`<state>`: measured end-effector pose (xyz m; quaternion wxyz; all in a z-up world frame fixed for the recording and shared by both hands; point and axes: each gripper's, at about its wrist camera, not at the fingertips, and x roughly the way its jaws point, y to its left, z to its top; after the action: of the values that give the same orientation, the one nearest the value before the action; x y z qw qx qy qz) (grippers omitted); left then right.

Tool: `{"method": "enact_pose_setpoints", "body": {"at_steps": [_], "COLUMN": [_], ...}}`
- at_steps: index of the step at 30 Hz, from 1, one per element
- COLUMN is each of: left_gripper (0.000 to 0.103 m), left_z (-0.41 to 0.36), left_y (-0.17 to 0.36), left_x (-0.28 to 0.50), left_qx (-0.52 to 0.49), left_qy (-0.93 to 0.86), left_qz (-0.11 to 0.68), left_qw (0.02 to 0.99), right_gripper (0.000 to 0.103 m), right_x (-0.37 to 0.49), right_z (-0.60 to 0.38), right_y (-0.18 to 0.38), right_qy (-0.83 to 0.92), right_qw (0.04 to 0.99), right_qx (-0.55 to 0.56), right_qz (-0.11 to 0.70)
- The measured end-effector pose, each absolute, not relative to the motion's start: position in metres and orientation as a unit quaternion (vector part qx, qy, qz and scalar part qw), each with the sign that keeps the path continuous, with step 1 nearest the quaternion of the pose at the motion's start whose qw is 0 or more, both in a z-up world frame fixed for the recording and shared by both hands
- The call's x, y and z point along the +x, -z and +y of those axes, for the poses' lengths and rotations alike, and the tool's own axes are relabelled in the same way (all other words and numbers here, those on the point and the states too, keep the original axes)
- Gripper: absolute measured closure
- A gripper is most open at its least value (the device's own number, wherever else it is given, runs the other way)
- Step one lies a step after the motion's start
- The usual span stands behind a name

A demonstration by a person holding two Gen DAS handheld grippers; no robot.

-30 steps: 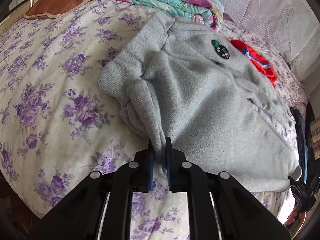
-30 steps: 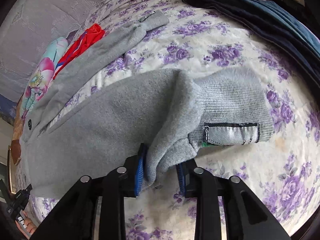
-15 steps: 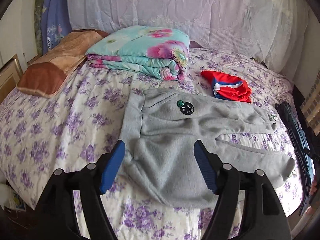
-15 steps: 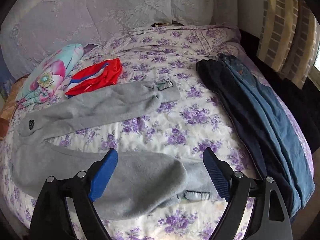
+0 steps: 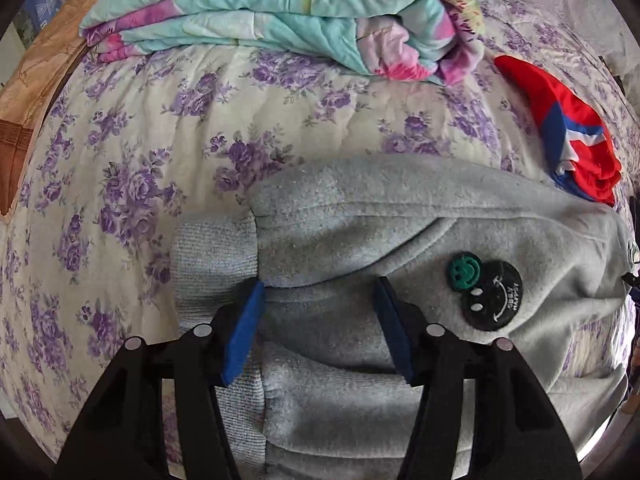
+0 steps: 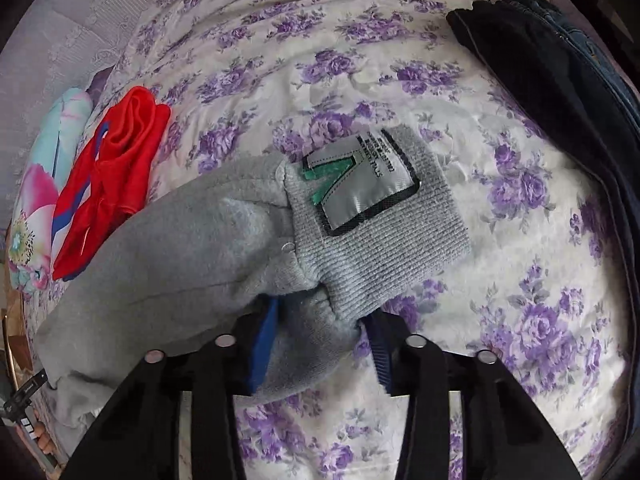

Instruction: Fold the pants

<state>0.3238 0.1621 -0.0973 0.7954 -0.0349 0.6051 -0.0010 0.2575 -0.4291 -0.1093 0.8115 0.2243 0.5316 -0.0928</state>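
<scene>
Grey fleece pants lie on the floral bedsheet, with a smiley patch near the waist. My left gripper points down over the ribbed waistband. Its jaws are closing, with a fold of grey fabric between the blue pads but not pinched. In the right wrist view, the pants leg ends in a ribbed cuff bearing a silver label. My right gripper is closing, and the cuff end is bunched between its pads.
A folded turquoise quilt and a brown pillow lie at the back. A red and blue garment sits just beyond the pants. Dark jeans lie along the bed's right side.
A second ago both grippers held the pants' near edge. They let go, rose wide open, then came down farther back: left over the waistband, right closing on the far leg's cuff.
</scene>
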Motion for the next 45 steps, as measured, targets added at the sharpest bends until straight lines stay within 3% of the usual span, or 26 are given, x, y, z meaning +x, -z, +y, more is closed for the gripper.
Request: {"method": "enact_pose_setpoints", "body": {"at_steps": [1, 4, 7, 10, 13, 14, 15, 16, 20, 21, 22, 23, 24, 29, 36, 38, 39, 40, 45], "left_gripper": [0.055, 0.098, 0.103, 0.103, 0.103, 0.103, 0.103, 0.102, 0.083, 0.062, 0.048, 0.026, 0.022, 0.022, 0.022, 0.031, 0.069, 0.088, 0.092], "left_z": [0.164, 0.165, 0.171, 0.168, 0.146, 0.140, 0.138, 0.139, 0.159, 0.163, 0.168, 0.171, 0.173, 0.162, 0.162, 0.163, 0.162, 0.161, 0.160], "left_y": [0.097, 0.092, 0.097, 0.104, 0.104, 0.103, 0.099, 0.092, 0.043, 0.031, 0.020, 0.012, 0.006, 0.018, 0.058, 0.071, 0.080, 0.090, 0.081], "left_x": [0.325, 0.317, 0.308, 0.307, 0.311, 0.311, 0.309, 0.307, 0.300, 0.302, 0.306, 0.312, 0.322, 0.356, 0.365, 0.366, 0.367, 0.368, 0.348], "left_qx": [-0.036, -0.012, -0.017, -0.011, 0.055, 0.076, 0.086, 0.080, 0.054, 0.068, 0.074, 0.077, 0.080, 0.119, 0.110, 0.105, 0.108, 0.110, 0.117], "left_qy": [-0.003, -0.023, -0.014, -0.018, -0.044, -0.048, -0.041, -0.025, 0.025, 0.019, 0.025, 0.044, 0.067, 0.185, 0.290, 0.298, 0.296, 0.292, 0.301], "left_qz": [0.605, 0.599, 0.601, 0.596, 0.592, 0.593, 0.594, 0.595, 0.567, 0.552, 0.543, 0.537, 0.531, 0.536, 0.546, 0.556, 0.567, 0.579, 0.522], "left_qw": [0.795, 0.800, 0.799, 0.803, 0.803, 0.800, 0.799, 0.800, 0.822, 0.831, 0.836, 0.839, 0.841, 0.815, 0.778, 0.769, 0.761, 0.753, 0.789], "right_gripper": [0.089, 0.089, 0.089, 0.086, 0.078, 0.071, 0.052, 0.048, 0.047, 0.046, 0.045, 0.043, 0.042, 0.042, 0.042, 0.042, 0.042, 0.042, 0.042], "right_x": [0.256, 0.235, 0.210, 0.212, 0.220, 0.221, 0.219, 0.213, 0.157, 0.140, 0.123, 0.105, 0.089, 0.045, 0.043, 0.056, 0.067, 0.080, 0.173], "right_z": [-0.428, -0.426, -0.433, -0.438, -0.426, -0.419, -0.413, -0.407, -0.385, -0.379, -0.372, -0.368, -0.362, -0.333, -0.318, -0.307, -0.298, -0.288, -0.207], "right_y": [0.106, 0.083, 0.078, 0.113, 0.113, 0.108, 0.102, 0.094, 0.048, 0.039, 0.032, 0.026, 0.023, 0.024, 0.024, 0.023, 0.021, 0.019, -0.009], "right_qy": [0.084, 0.093, 0.086, 0.097, 0.103, 0.110, 0.114, 0.117, 0.124, 0.106, 0.086, 0.070, 0.061, 0.064, 0.111, 0.103, 0.094, 0.078, -0.093], "right_qw": [0.810, 0.823, 0.821, 0.795, 0.811, 0.809, 0.805, 0.807, 0.851, 0.860, 0.869, 0.874, 0.878, 0.873, 0.870, 0.871, 0.871, 0.872, 0.877], "right_qx": [0.236, 0.224, 0.237, 0.244, 0.195, 0.174, 0.157, 0.142, 0.100, 0.106, 0.114, 0.120, 0.123, 0.133, 0.124, 0.111, 0.099, 0.085, -0.007], "right_qz": [0.529, 0.513, 0.513, 0.547, 0.542, 0.551, 0.561, 0.561, 0.501, 0.487, 0.475, 0.465, 0.459, 0.465, 0.465, 0.468, 0.471, 0.476, 0.471]}}
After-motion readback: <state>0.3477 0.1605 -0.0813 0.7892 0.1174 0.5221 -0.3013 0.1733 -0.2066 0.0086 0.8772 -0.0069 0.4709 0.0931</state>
